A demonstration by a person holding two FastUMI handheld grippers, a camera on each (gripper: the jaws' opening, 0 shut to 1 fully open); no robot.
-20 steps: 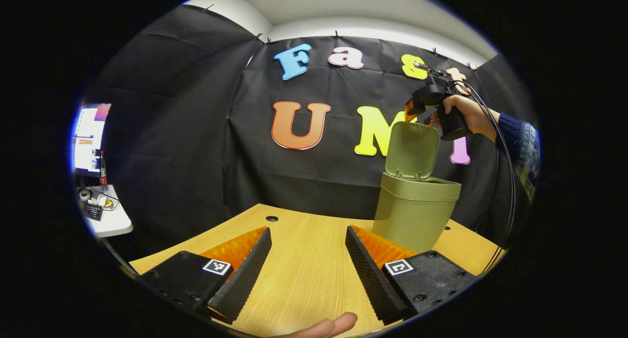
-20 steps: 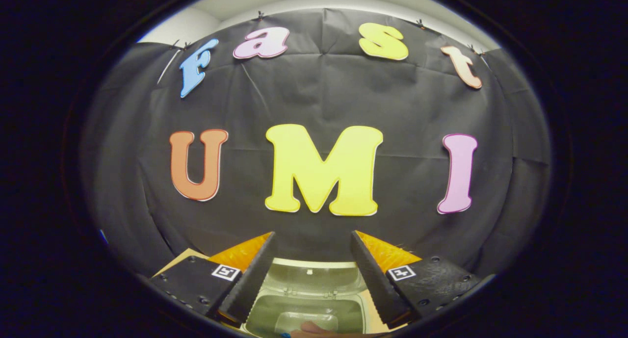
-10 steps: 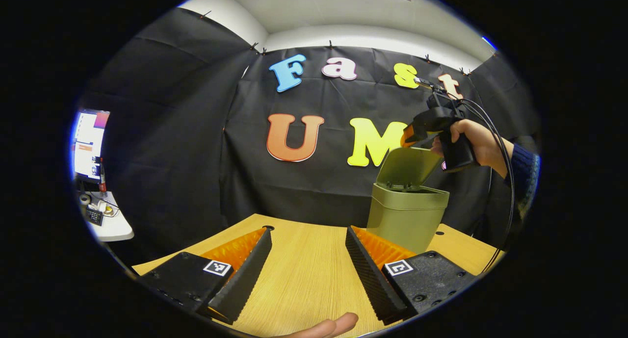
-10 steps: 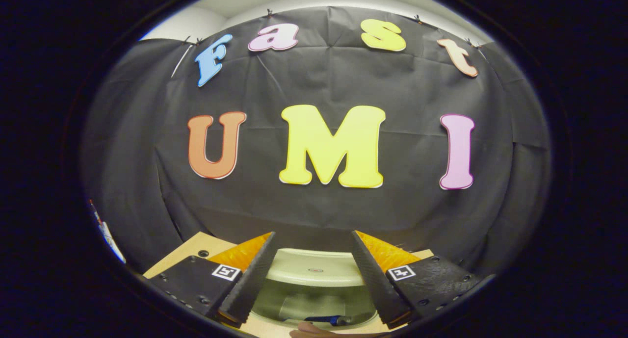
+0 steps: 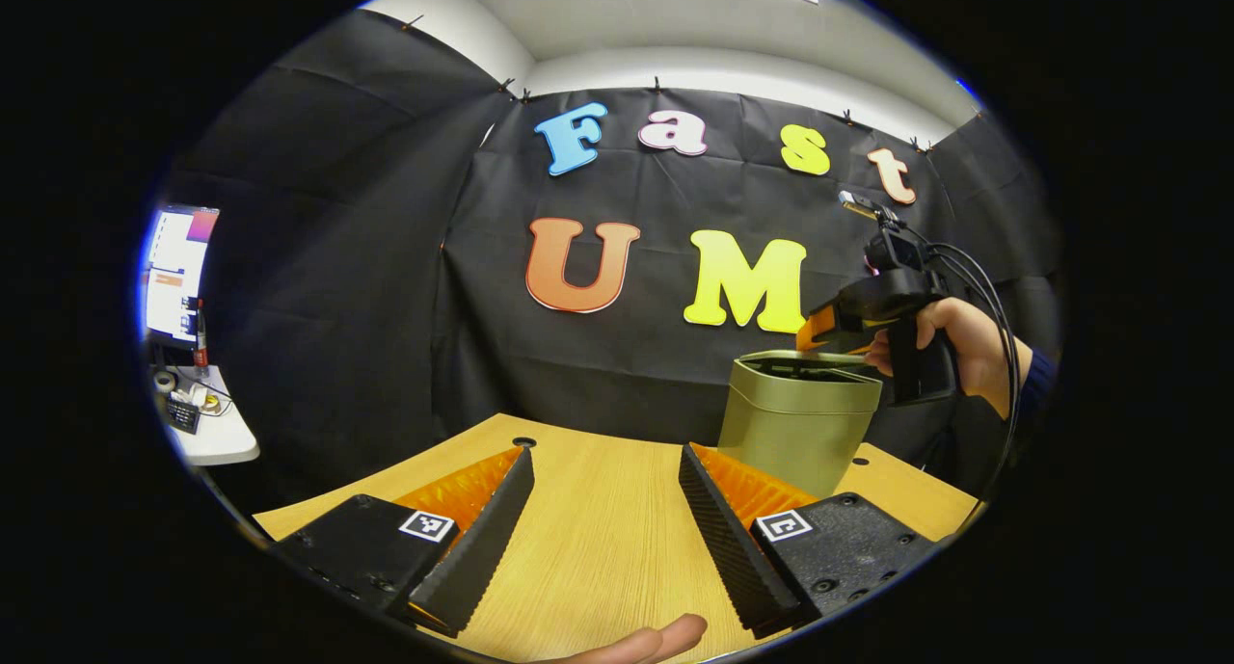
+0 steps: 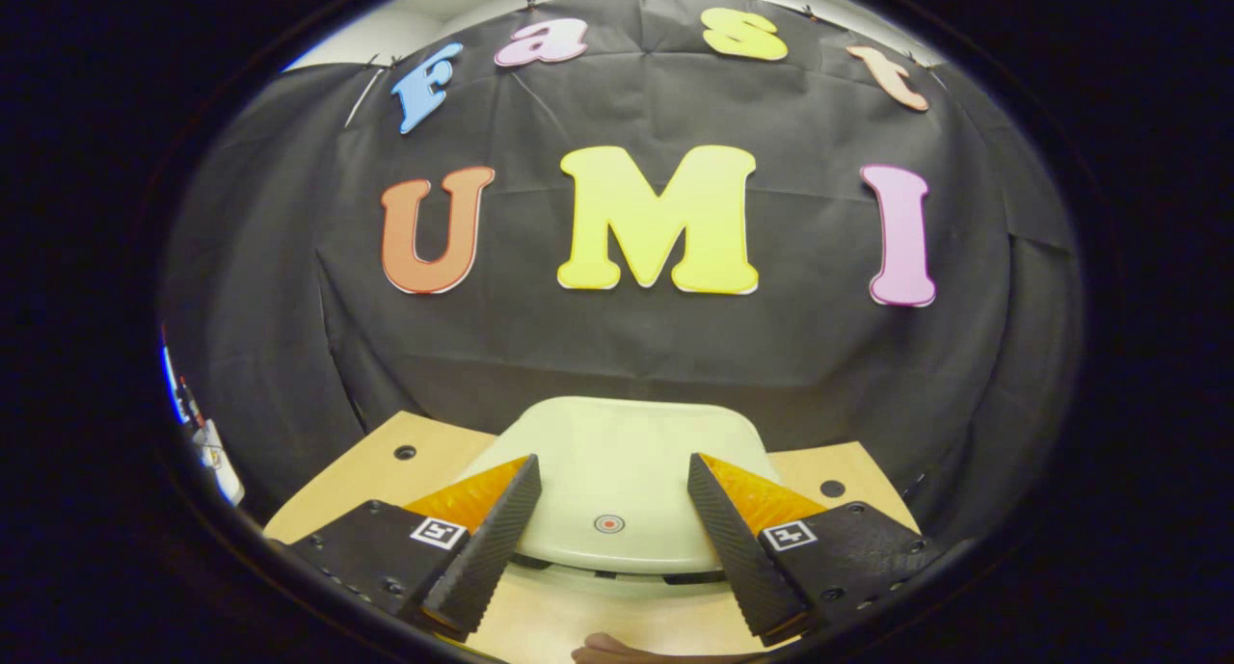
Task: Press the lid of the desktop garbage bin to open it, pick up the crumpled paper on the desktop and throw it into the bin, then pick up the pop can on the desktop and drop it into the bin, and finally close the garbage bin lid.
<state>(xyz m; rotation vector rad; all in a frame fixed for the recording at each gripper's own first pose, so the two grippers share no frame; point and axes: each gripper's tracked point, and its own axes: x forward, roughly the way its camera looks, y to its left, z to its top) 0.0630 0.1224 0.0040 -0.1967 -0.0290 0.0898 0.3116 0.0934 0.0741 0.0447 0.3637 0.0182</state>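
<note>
- The desk [image 5: 598, 529] is the biggest thing in my left gripper view, with the garbage bin [image 5: 795, 423] standing toward its far right side, close to the black cloth wall [image 5: 386, 288].
- I judge this the closing step: the lid [image 6: 617, 481] lies nearly flat over the bin's mouth, with a dark gap showing along its near edge in the right gripper view, so I would not call it latched.
- My right gripper [image 6: 612, 524] sits over the lid with its fingers spread wide and nothing between them; the left gripper view has it [image 5: 839, 327] at the bin's top rim, in a hand [image 5: 964, 346].
- To finish well, I would press straight down near the small round mark [image 6: 608, 523] on the lid, which lies between my fingertips, and push until the near gap is gone.
- I would keep the push vertical and gentle; a sideways shove could slide or tip a light bin on smooth wood.
- My left gripper [image 5: 603, 510] rests low over bare desk, fingers wide apart and empty, well clear of the bin. I would leave it there.
- The crumpled paper and the pop can I take to be inside the bin, though I cannot confirm that.
</note>
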